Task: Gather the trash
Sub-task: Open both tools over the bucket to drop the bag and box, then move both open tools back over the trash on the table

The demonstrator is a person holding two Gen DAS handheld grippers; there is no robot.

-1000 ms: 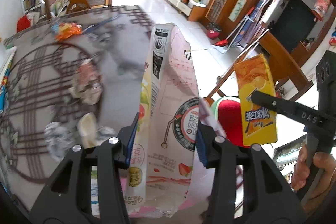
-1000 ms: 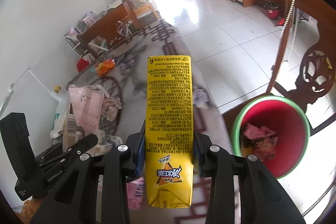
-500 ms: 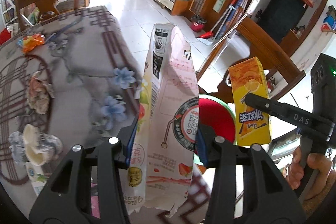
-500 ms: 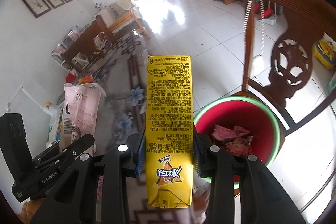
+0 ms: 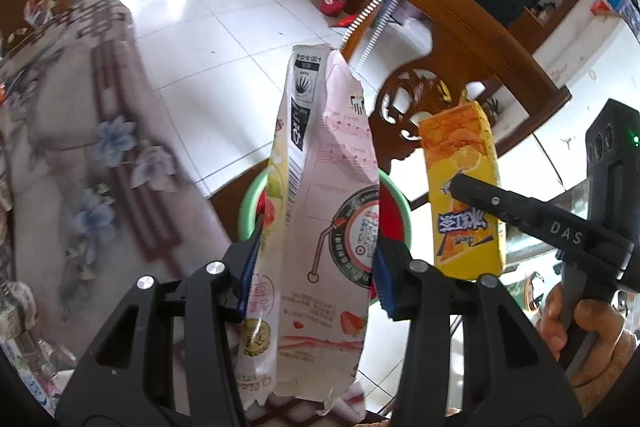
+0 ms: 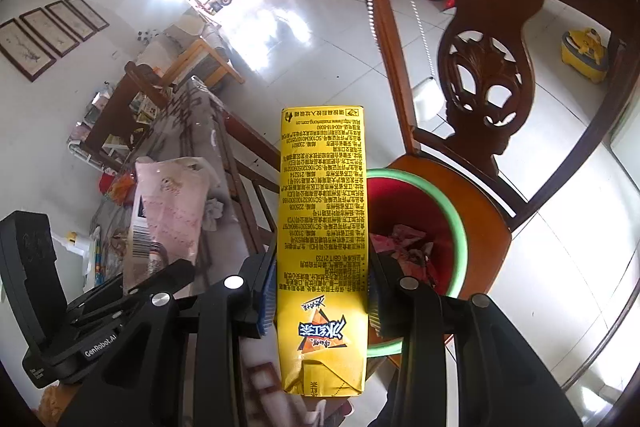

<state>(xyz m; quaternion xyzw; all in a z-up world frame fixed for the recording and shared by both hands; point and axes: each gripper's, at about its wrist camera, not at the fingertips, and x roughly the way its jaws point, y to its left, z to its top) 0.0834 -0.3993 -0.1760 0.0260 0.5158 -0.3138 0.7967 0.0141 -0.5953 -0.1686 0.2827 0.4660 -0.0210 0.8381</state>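
Note:
My left gripper holds a tall pink snack wrapper upright between its blue pads, and its jaws are opening slightly. Behind the wrapper shows the green rim of a red trash bin. My right gripper is shut on a yellow drink carton, held just left of the bin, which has crumpled pink wrappers inside. The left wrist view shows the carton to the right, with a black finger across it. In the right wrist view the left gripper and wrapper are at lower left.
The bin stands on the seat of a carved wooden chair. A table with a grey patterned cloth lies to the left, with bits of trash at its edge. A hand grips the right tool. White tiled floor stretches beyond.
Both grippers have swung off the table toward the chair, carrying the wrapper and the carton. The bin now sits closer and more directly beneath them.

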